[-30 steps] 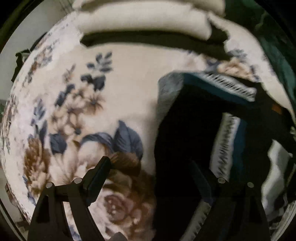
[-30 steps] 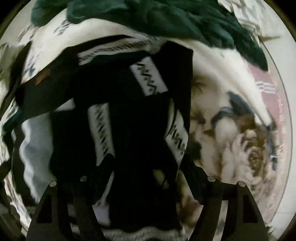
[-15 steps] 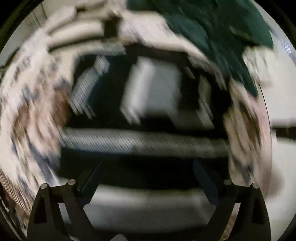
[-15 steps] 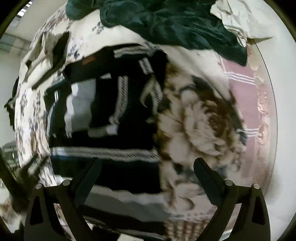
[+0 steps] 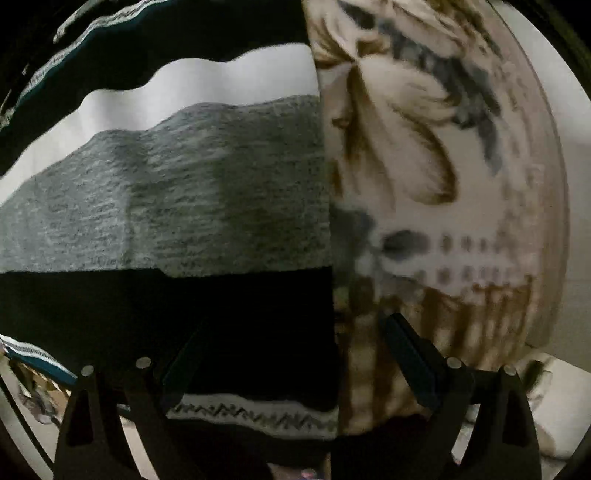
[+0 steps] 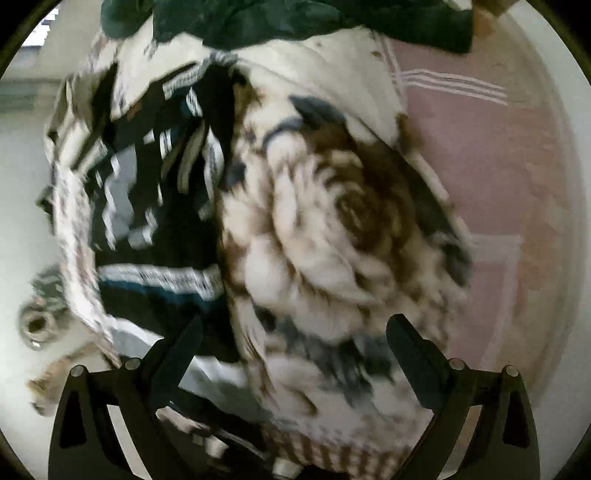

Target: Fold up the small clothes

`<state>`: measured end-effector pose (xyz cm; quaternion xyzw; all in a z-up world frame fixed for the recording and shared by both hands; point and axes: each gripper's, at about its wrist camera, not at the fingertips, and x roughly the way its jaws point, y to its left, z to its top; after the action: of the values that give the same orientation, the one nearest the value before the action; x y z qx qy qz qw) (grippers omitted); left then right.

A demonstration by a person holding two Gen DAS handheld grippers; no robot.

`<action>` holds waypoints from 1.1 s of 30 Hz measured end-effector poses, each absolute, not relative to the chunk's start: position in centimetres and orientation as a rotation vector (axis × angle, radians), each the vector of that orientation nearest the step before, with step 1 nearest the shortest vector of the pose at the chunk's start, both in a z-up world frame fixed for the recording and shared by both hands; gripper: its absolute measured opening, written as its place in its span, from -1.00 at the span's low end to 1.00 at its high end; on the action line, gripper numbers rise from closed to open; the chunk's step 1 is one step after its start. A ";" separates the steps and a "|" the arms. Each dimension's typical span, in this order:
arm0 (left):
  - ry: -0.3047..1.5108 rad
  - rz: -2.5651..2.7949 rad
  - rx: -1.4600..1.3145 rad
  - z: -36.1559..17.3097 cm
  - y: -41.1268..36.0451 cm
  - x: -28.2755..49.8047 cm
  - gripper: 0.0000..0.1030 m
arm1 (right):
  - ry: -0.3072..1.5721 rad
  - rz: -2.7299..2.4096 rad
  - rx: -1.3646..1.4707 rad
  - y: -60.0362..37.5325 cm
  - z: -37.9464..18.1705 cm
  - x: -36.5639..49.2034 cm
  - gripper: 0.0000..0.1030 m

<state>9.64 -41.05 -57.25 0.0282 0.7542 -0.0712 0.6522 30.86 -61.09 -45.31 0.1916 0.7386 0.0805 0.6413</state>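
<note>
A dark knitted sweater (image 5: 184, 192) with black, white and grey bands and zigzag trim lies folded on a cream floral blanket (image 5: 424, 166). My left gripper (image 5: 291, 354) hangs open straight above the sweater's right edge, one finger over the black band, the other over the blanket, nothing between them. In the right wrist view the same sweater (image 6: 155, 206) lies at the left, blurred. My right gripper (image 6: 295, 350) is open over the blanket's big brown flower (image 6: 332, 229), to the right of the sweater, and holds nothing.
A dark green garment (image 6: 280, 22) is heaped at the far edge of the blanket. A pink sheet with white stripes (image 6: 480, 147) shows at the right. The bed's near edge and pale floor (image 5: 561, 424) lie close below the left gripper.
Both grippers let go of the sweater and opened wide. The left swept across it to its right edge. The right drew away rightward over the blanket's flower.
</note>
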 end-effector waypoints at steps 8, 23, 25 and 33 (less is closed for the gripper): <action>1.532 -0.146 0.157 -55.5 -42.2 9.2 -0.68 | 1.587 0.293 0.657 -59.3 -50.6 41.8 0.59; 1.378 -0.178 -0.068 -44.9 -33.2 9.0 -0.94 | 1.506 0.354 0.562 -51.2 -47.2 47.5 -0.84; 1.367 -0.146 -0.157 -42.8 -29.2 9.5 -0.94 | 1.509 0.368 0.490 -49.5 -44.8 47.7 -0.84; 1.290 0.012 -0.312 -39.0 -15.7 9.2 -0.94 | 1.489 0.424 0.327 -37.3 -36.7 49.9 -0.85</action>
<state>9.21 -15.67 -39.04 -0.1447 0.5986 0.0058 0.7879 49.91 -37.35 -36.69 0.1471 0.6691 0.1906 0.7031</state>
